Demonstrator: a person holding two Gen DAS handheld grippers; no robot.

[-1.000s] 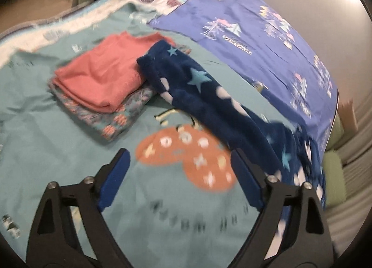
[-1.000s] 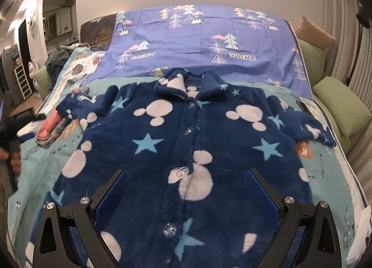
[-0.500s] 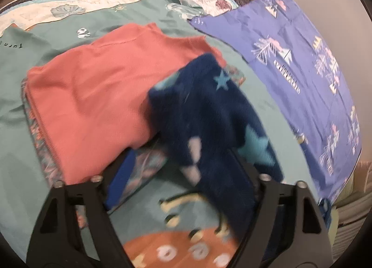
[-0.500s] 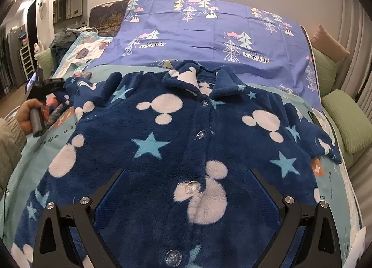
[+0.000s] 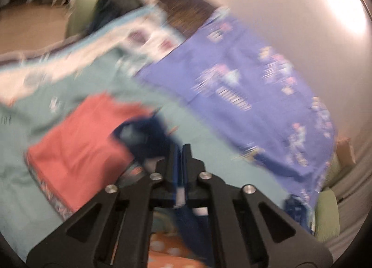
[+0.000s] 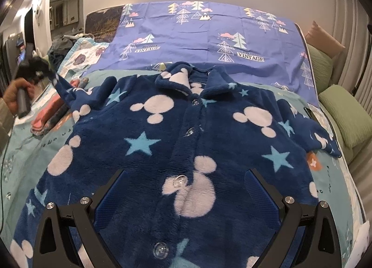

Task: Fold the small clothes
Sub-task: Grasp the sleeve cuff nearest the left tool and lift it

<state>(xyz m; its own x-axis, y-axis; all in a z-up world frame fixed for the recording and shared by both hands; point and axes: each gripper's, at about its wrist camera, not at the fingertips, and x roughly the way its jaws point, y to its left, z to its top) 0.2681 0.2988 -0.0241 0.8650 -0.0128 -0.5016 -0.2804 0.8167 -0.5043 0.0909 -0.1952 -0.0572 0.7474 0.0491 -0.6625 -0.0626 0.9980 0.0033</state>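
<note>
Green cushions [image 6: 348, 117] sit beside a purple tree-print sheet [image 6: 209, 35].

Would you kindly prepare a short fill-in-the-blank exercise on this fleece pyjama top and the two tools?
1. The left tool is shut on the top's ____.
2. The right tool hovers with its jaws ____.
3. The fleece pyjama top lies with its buttoned front facing ____.
4. The folded garment on top of the stack beside it is ____ in colour.

Missing words: sleeve; open; up; coral red
</note>
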